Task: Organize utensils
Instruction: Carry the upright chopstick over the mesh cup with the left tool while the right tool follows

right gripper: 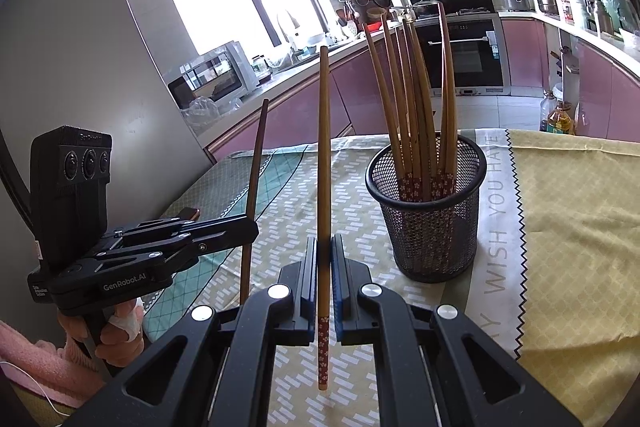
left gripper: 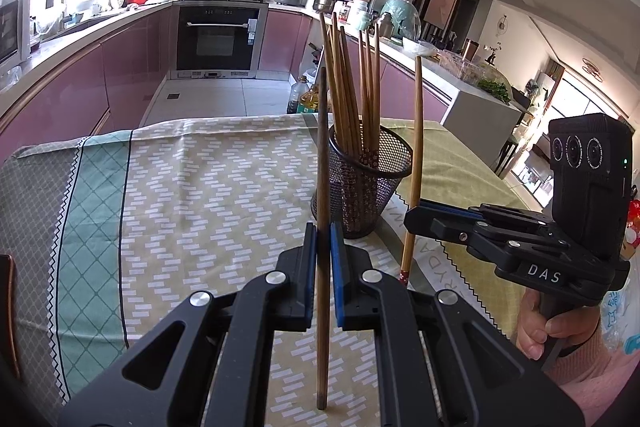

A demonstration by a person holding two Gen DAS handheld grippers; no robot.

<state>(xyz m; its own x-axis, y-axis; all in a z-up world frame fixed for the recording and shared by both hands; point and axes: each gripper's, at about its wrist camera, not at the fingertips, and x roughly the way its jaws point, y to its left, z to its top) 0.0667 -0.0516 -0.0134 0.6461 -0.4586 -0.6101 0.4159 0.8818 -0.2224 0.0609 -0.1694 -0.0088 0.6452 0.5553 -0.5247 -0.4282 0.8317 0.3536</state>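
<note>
While a pink-fronted kitchen with a built-in oven (left gripper: 218, 39) fills the background of both views, a table draped in a patterned tablecloth (right gripper: 560, 211) takes up the foreground, its pale band printed "WISH YOU HAVE" as read from the right wrist view; the left wrist view catches only a fragment of that lettering. Only the right wrist view shows the tall grey refrigerator (right gripper: 80, 39) and a microwave (right gripper: 212, 77) on the counter by the window, while only the left wrist view opens onto a living area at far right.

A black mesh holder (right gripper: 430, 223) stands upright on the cloth, holding a bundle of chopsticks (right gripper: 412, 107) with floral-patterned ends down.

The left gripper (left gripper: 323, 247), marked "GenRobot.AI" in the right wrist view, has its blue pads pinching a dark brown chopstick (left gripper: 322, 187) held upright, near the holder. The right gripper (right gripper: 324, 259), lettered "DAS" in the left wrist view, clamps a lighter bamboo chopstick (right gripper: 324, 167) upright, its red floral end hanging below the fingers, just left of the holder.

A hand (left gripper: 538, 323) in a pink sleeve grips the right handle; the other hand (right gripper: 120, 331) shows a white bandage on one finger.
</note>
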